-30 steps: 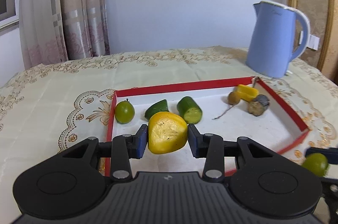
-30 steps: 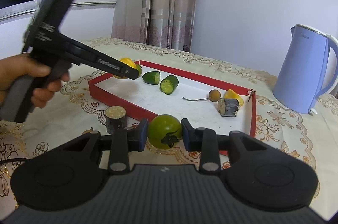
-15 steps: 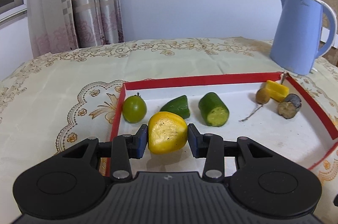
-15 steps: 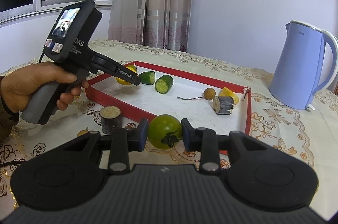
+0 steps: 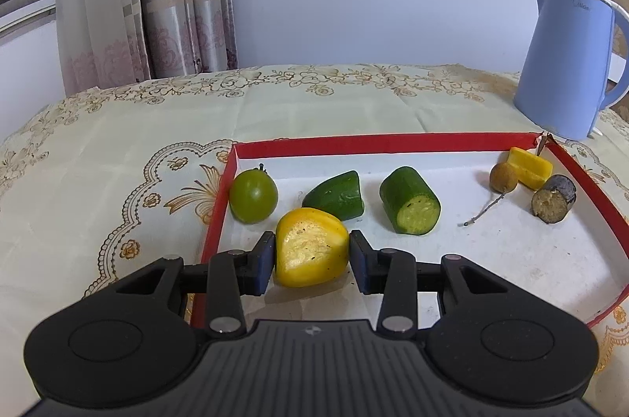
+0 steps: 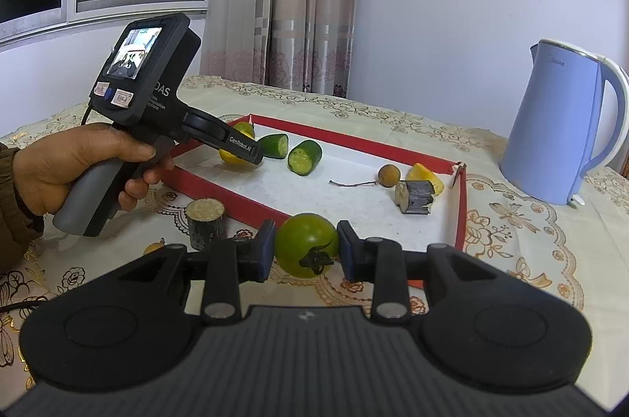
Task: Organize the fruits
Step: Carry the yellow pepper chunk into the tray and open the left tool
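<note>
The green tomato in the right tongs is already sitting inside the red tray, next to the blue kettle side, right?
Not quite. The right wrist view shows the green tomato gripped in the right tongs outside the red tray, in front of its near rim, over the tablecloth. It is not in the tray yet.

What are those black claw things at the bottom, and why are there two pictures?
They are grabbers, like big tongs. A person holds one in each hand, and each has a small camera looking along its two fingers. So one picture comes from each grabber.

The left gripper pinches a yellow piece over the red tray. In the other picture you can see the person's hand holding that same grabber.

The right gripper pinches a green tomato, just outside the tray.

In the tray lie a small green fruit, two cucumber pieces, a brown ball and more bits. A blue kettle stands on the table behind.
</note>
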`<state>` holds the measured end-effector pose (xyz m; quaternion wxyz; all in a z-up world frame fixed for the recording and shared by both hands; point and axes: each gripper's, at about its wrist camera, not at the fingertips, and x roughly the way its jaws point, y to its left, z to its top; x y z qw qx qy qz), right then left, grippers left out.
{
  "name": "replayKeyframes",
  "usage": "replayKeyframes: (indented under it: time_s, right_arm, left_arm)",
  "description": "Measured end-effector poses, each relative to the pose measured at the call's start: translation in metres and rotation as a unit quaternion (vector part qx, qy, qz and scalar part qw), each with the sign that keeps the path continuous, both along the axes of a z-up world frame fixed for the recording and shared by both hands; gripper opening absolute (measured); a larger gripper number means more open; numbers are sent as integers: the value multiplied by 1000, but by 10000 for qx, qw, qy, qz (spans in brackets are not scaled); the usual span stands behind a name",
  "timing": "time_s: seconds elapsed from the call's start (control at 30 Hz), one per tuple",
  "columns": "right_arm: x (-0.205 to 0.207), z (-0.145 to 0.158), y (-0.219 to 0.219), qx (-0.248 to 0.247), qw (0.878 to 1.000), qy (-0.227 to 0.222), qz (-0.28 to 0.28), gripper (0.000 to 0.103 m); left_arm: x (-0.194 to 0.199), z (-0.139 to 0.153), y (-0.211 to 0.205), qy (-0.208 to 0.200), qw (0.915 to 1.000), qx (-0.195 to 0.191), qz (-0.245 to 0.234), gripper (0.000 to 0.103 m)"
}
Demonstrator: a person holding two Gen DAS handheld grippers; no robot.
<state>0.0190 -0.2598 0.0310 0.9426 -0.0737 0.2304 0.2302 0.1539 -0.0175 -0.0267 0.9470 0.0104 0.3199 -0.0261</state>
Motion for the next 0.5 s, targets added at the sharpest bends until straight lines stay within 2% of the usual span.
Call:
replayKeyframes:
  time_s: [0.23, 0.3, 0.37, 0.43, 0.5]
  right_arm:
    - [1, 0, 1, -15, 10000, 12, -19, 31]
    - [1, 1, 2, -25, 10000, 6, -26, 31]
    - [2, 2, 2, -26, 10000, -7, -35, 31]
    - [3, 2, 1, -22, 10000, -16, -58, 31]
    - [4, 3, 1, -19, 10000, -24, -76, 31]
  left_arm:
    - [3, -3, 3, 102, 9999, -129, 4, 40]
    - [1, -2, 4, 83, 9998, -174, 24, 44]
    - [-1, 1, 5, 35, 9997, -217, 58, 60]
    - [-4, 4, 5, -49, 9997, -227, 87, 69]
    - [-8, 9, 5, -122, 9997, -171, 100, 71]
